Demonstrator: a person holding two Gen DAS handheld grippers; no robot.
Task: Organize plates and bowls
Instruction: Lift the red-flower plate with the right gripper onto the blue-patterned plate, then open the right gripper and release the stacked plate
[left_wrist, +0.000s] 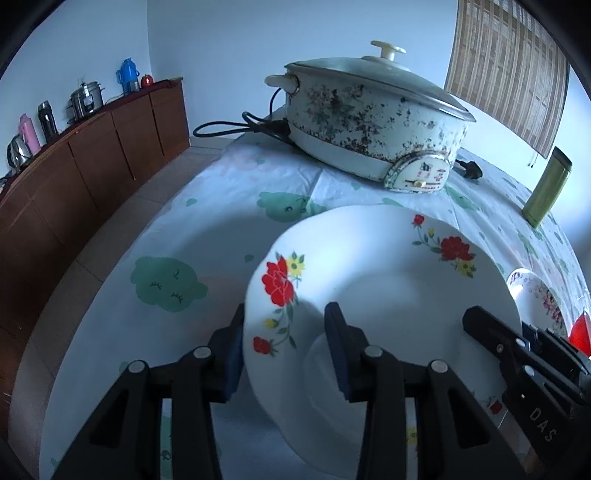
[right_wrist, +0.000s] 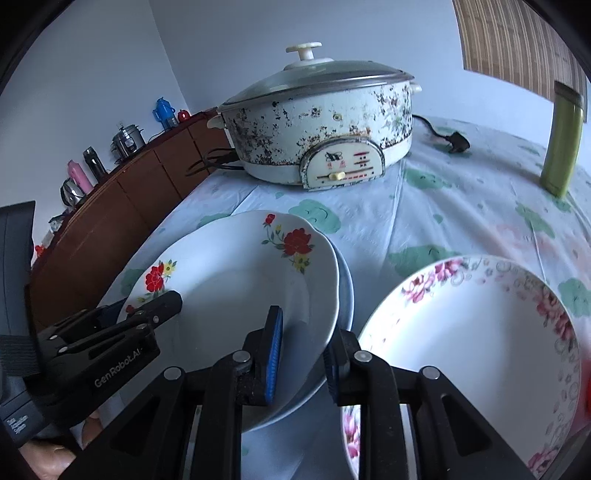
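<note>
Red-flowered plate in front of the electric pot, lying over what seems a second plate, with the pink-flowered plate apart on the desk, nearer than the pot and to its right: judged about half done, stacking not yet finished. Left rim of the red-flowered plate pinched between the jaws of the left gripper. Right rim inside the narrowly spread jaws of the right gripper, one pad over the upper face, real pressing impossible to tell.
</note>
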